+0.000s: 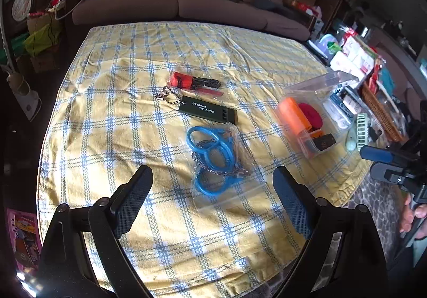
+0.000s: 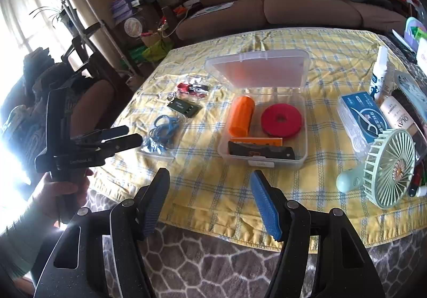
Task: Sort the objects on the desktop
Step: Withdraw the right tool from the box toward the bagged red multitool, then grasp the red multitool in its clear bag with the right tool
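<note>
A clear bag holding blue ring handles and a wire saw (image 1: pixel 210 154) lies on the yellow checked tablecloth (image 1: pixel 120 116). My left gripper (image 1: pixel 212 172) hovers just before it, open, pads off the bag. Beyond lie a black survival whistle (image 1: pixel 208 110) on a bead chain and a bagged red-and-black tool (image 1: pixel 193 82). A clear plastic box (image 2: pixel 267 162) with its lid up holds an orange cylinder (image 2: pixel 241 116), a red disc (image 2: pixel 281 119) and a black folding knife (image 2: pixel 261 151). My right gripper (image 2: pixel 209 174) stands open and empty over the table's near edge, in front of the box.
Right of the box are a green handheld fan (image 2: pixel 387 170), a blue-labelled floss box (image 2: pixel 363 119) and bottles (image 2: pixel 380 74). A brown sofa (image 2: pixel 293 4) runs behind the table. A patterned rug (image 2: pixel 213 266) lies below the near edge. Hands hold both gripper handles.
</note>
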`<state>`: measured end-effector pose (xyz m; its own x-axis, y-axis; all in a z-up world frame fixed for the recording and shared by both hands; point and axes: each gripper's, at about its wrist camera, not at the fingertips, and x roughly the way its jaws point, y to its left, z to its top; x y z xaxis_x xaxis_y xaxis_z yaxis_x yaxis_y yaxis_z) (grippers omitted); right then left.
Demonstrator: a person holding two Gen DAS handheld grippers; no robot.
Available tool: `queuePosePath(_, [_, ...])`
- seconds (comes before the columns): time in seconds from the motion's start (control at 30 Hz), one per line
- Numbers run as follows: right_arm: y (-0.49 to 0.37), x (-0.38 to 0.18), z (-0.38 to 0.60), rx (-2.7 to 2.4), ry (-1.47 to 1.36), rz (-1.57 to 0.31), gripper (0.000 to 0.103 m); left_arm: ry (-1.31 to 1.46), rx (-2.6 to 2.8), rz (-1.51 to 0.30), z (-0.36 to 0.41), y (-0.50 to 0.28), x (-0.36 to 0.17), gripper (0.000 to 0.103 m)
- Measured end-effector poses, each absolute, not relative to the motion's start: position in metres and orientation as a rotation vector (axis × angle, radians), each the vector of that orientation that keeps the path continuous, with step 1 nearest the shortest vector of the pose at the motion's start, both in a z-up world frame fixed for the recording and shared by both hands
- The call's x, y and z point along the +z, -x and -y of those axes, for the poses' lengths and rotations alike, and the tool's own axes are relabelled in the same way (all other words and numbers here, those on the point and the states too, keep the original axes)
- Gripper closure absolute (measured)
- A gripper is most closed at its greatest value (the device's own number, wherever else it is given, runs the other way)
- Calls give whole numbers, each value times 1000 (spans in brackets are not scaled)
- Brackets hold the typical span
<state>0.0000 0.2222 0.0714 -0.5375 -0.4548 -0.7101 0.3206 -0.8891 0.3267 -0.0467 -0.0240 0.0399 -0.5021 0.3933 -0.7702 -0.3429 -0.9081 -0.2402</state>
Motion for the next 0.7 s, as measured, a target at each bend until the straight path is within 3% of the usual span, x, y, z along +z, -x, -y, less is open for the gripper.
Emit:
queuePosePath(0.07, [2,72,-217,-2402,-1171,202,48,1251,2378,64,20,46,38,18])
queuePosePath(0.13, [6,70,-214,-2383,-1169,222,57,1252,2358,47,16,45,36,29])
queuePosePath(0.23, [9,68,-212,-2374,-1169,251,59,1269,2347,31,14,46,34,35])
queuePosePath(0.47, [11,64,-202,-2377,-1166,242,61,1297,2350,55,15,53,31,38])
queuePosePath(0.53, [12,65,-201,-2383,-1148,248,61,1302,2343,104,21,57,34,52])
queuePosePath(0.6, [15,66,-197,-2385,-1141,256,61,1303,2344,142,28,60,38,55])
queuePosePath(0.7, [20,66,-190,-2385,-1136,262,72,1287,2378,174,37,63,49,60])
